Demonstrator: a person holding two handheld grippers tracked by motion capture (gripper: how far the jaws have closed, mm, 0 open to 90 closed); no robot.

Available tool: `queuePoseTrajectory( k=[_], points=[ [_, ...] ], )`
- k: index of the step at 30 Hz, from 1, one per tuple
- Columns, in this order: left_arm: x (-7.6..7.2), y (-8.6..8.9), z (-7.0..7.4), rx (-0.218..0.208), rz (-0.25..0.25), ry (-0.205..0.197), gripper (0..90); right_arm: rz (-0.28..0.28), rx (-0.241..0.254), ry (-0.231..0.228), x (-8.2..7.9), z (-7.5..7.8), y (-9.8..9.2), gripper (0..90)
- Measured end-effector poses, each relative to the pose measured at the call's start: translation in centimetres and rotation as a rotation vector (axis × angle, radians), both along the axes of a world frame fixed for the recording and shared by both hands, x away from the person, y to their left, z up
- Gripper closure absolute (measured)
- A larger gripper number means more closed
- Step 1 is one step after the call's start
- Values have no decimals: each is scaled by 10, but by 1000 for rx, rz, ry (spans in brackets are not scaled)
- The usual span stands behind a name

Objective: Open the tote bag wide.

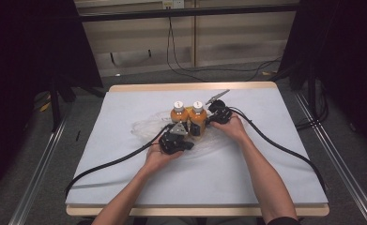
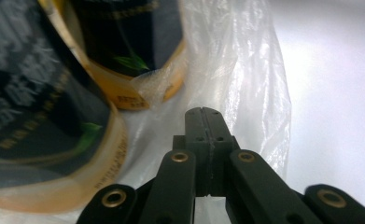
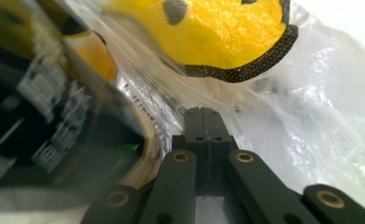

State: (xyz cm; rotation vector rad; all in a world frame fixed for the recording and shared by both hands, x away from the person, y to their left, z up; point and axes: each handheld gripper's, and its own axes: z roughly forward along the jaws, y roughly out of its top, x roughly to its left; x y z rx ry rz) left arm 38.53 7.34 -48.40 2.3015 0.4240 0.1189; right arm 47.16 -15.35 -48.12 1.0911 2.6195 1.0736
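Note:
Two orange drink bottles (image 1: 179, 114) (image 1: 198, 116) with white caps and dark labels stand side by side on a clear plastic bag (image 1: 146, 126) in the middle of the table. My left gripper (image 1: 186, 132) is shut just in front of them; its closed tips (image 2: 203, 112) rest against the bag's film (image 2: 238, 70), with the near bottle (image 2: 40, 121) to their left. My right gripper (image 1: 210, 121) is shut beside the right bottle. Its tips (image 3: 202, 111) touch crinkled film below a yellow print (image 3: 208, 28), next to a bottle (image 3: 54, 112). I cannot tell whether either gripper pinches film.
A pale blue mat (image 1: 265, 154) covers the wooden table. Black cables (image 1: 106, 165) (image 1: 284, 150) trail from both grippers across the mat to its front corners. Dark frames and rails stand on both sides of the table.

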Motion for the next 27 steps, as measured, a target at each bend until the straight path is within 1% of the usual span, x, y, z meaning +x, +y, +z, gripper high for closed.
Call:
queuePoseTrajectory(
  k=[1, 3, 4, 5, 6, 7, 8, 9, 10, 11, 12, 13, 14, 15, 16, 17, 18, 19, 22, 23, 24, 25, 26, 27],
  points=[
    [-1, 1, 1, 21, -11, 3, 900, 0, 0, 0, 0, 0, 0, 900],
    [-6, 1, 0, -4, -20, 8, 900, -11, 1, -4, 4, -1, 1, 900],
    [-6, 1, 0, -4, -20, 8, 900, -11, 1, -4, 4, -1, 1, 900],
    [-7, 2, -1, -12, -17, 17, 900, -29, -9, -10, 6, 0, 3, 900],
    [-7, 2, -1, -12, -17, 17, 900, -29, -9, -10, 6, 0, 3, 900],
    [-7, 3, 0, -7, -27, 27, 900, -45, -31, -23, 9, 0, 6, 900],
    [-7, 3, 0, -7, -27, 27, 900, -45, -31, -23, 9, 0, 6, 900],
    [-9, 3, 0, 1, -39, 31, 900, -57, -41, -32, 12, 0, 8, 900],
    [-9, 3, 0, 1, -39, 31, 900, -57, -41, -32, 12, 0, 8, 900],
    [-12, 2, 1, 0, -56, 37, 900, -69, -45, -35, 16, 0, 10, 900],
    [-14, 2, 1, 1, -70, 28, 900, -78, -47, -31, 18, 1, 11, 900],
    [-15, 2, 0, -10, -72, 39, 900, -82, -49, -32, 19, 1, 11, 900],
    [-15, 2, 0, -10, -72, 39, 900, -82, -49, -32, 19, 1, 11, 900],
    [-14, 4, 2, 20, -82, 50, 900, -94, -55, -38, 22, 1, 13, 900],
    [-14, 4, 1, 9, -87, 49, 900, -94, -55, -38, 22, 1, 13, 900],
    [-16, 4, 1, 3, -93, 46, 900, -105, -57, -33, 24, 1, 13, 900],
    [-16, 4, 1, 3, -93, 46, 900, -105, -57, -33, 24, 1, 13, 900],
    [-19, 3, 1, -2, -92, 39, 900, -122, -70, -28, 24, 2, 15, 900],
    [-20, 3, 1, 0, -98, 37, 900, -127, -83, -22, 27, 3, 17, 900],
    [-22, 4, 2, 19, -100, 36, 900, -135, -94, -19, 28, 4, 18, 900],
    [-22, 4, 2, 19, -100, 36, 900, -135, -94, -19, 28, 4, 18, 900],
    [-22, 3, 1, 3, -99, 37, 900, -139, -115, -30, 29, 4, 21, 900],
    [-23, 4, 2, 4, -101, 41, 900, -139, -115, -30, 29, 4, 21, 900],
    [-23, 5, 1, -6, -114, 61, 900, -154, -106, -27, 32, 4, 21, 900]
  ],
)
